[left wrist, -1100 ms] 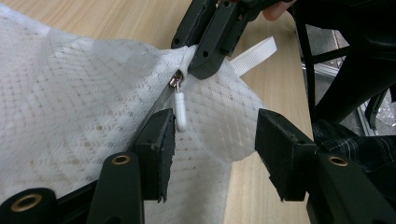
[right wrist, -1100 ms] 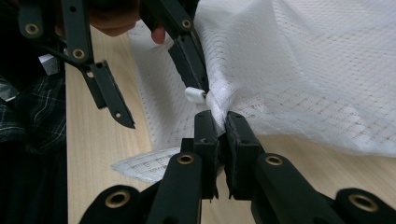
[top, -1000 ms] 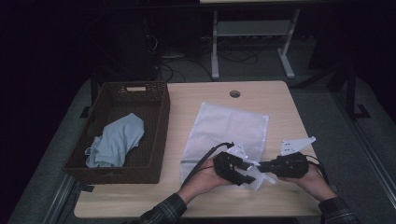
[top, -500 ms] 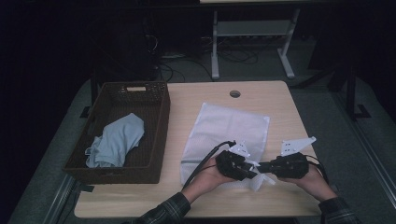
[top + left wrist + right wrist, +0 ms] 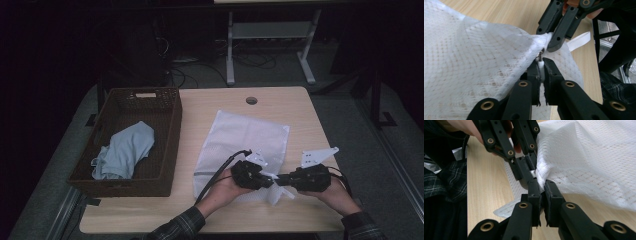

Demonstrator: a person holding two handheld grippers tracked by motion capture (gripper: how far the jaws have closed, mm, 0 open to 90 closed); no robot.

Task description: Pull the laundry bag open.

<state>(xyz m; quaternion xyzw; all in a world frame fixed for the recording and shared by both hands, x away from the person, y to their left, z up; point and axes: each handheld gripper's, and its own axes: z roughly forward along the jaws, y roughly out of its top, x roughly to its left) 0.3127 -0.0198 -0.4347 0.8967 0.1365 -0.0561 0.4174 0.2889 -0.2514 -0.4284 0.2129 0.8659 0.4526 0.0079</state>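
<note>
Mesh laundry bag (image 5: 246, 140) lies flat on the bench (image 5: 200, 115), just to the right of the wicker basket (image 5: 165, 145) that holds a blue garment (image 5: 125, 150). At the bag's near corner both claws meet. The left claw (image 5: 541, 66) has just been closing and now pinches the small zipper pull (image 5: 540, 65); the right claw (image 5: 541, 186) is clamped on the mesh corner right against it. With both grips set, the zipper looks ready to be drawn open.
</note>
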